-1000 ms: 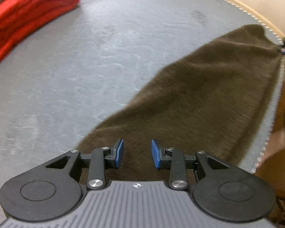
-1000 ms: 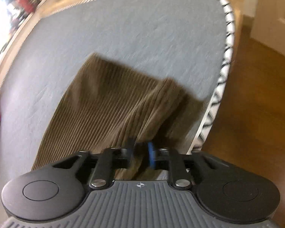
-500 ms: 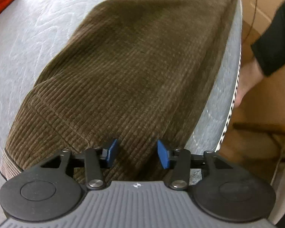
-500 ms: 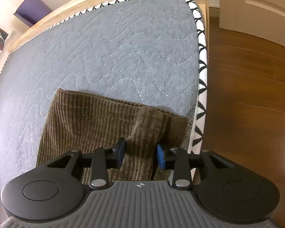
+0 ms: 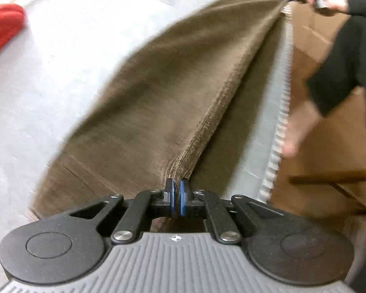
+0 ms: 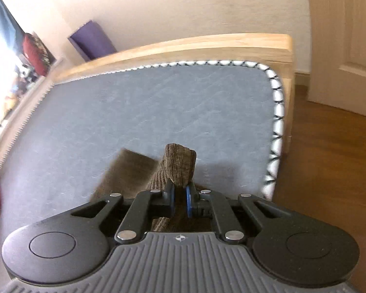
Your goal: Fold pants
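Nearest the left camera, the left gripper [image 5: 176,196] had snapped from spread fingers to a tight clamp on a raised ridge of the brown corduroy pants [image 5: 158,92], which half a second before lay flat beneath open fingers. The pants lay along the edge of the grey mattress [image 5: 61,61], near its trimmed border. At the pants' far end, the right gripper [image 6: 180,196] was closing on a bunched cuff, the cloth standing up between its fingers; earlier that end sagged on the mattress. With both ends pinched, the pants looked ready to be lifted and folded. Motion blur smeared the cloth's texture. The waistband was cut off below the gripper body. Farthest off, a red garment [image 5: 2,24] sat on the mattress, mostly out of frame.
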The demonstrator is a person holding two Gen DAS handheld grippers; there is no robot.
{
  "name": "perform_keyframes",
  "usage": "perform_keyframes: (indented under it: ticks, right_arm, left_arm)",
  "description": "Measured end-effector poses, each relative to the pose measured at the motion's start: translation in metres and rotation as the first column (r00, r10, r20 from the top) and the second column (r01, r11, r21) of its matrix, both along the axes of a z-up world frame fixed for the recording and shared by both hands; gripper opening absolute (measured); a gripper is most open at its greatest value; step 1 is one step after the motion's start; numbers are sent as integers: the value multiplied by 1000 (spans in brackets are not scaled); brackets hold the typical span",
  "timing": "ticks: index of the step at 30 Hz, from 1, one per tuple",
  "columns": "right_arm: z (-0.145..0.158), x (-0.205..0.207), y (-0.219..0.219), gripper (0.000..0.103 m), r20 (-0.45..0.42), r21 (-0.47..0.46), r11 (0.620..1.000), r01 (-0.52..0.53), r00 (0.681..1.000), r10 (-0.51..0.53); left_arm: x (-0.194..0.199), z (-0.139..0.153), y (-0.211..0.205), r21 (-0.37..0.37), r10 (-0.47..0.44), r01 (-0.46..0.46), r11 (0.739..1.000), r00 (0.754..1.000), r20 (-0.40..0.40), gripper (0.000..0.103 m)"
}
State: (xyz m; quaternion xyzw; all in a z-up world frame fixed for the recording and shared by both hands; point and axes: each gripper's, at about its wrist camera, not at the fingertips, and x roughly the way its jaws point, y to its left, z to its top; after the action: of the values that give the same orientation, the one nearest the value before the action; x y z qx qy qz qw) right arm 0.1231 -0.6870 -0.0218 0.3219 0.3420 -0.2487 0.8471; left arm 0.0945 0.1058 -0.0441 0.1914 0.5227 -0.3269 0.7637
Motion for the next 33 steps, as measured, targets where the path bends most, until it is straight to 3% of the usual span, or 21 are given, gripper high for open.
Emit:
perform_keyframes:
  ticks: [4, 6, 8, 9, 11, 13, 15, 18, 20, 21, 23, 26, 33]
  right_arm:
    - [-38, -1, -13, 10, -265, 76, 992, 106, 961, -82]
    - [-50, 2, -16, 19, -328, 105, 987, 122, 941, -81]
    - [-38, 3, -12, 25, -305, 27, 991, 129, 945, -114]
    - [-31, 4, -9, 27, -287, -21, 992, 124, 950, -125]
    - [-17, 8, -1, 30, -239, -115, 989, 98, 963, -123]
    - [-8, 11, 7, 31, -192, -161, 984, 73, 976, -104]
    - [-5, 17, 11, 34, -138, -139, 989, 38, 989, -57]
    - [-10, 30, 24, 40, -139, -87, 995, -46, 990, 33]
    - [-17, 42, 31, 40, -162, -54, 993, -102, 982, 93]
    - [-18, 45, 37, 40, -158, -53, 991, -120, 981, 111]
    - [-18, 56, 49, 40, -139, -59, 986, -154, 980, 145]
    - [-20, 72, 62, 41, -108, -31, 978, -206, 974, 202]
    - [-35, 122, 97, 41, -87, 82, 960, -269, 957, 276]
  left_arm:
    - [-12, -30, -13, 113, -68, 78, 991, 994, -90, 7]
    - [-16, -32, -16, 126, -90, 102, 987, 992, -92, 10]
    - [-11, -17, -7, 41, -39, 41, 998, 998, -57, 23]
    - [-7, -9, 1, -2, 8, -8, 1000, 1000, -25, 35]
    - [2, 8, 19, -92, 109, -107, 990, 994, 18, 38]
    - [10, 16, 36, -128, 198, -194, 973, 980, 25, 38]
    - [17, 4, 47, -57, 251, -251, 966, 968, -2, 36]
    - [16, -46, 48, 234, 243, -220, 947, 967, -73, 28]
    - [13, -52, 42, 268, 211, -186, 945, 975, -67, 28]
    - [16, -44, 43, 221, 239, -222, 950, 970, -49, 28]
    - [23, -24, 50, 101, 308, -305, 947, 951, -15, 29]
    - [40, -1, 60, -14, 412, -412, 911, 909, 56, 35]
    - [83, 6, 68, -14, 569, -574, 819, 808, 154, 36]
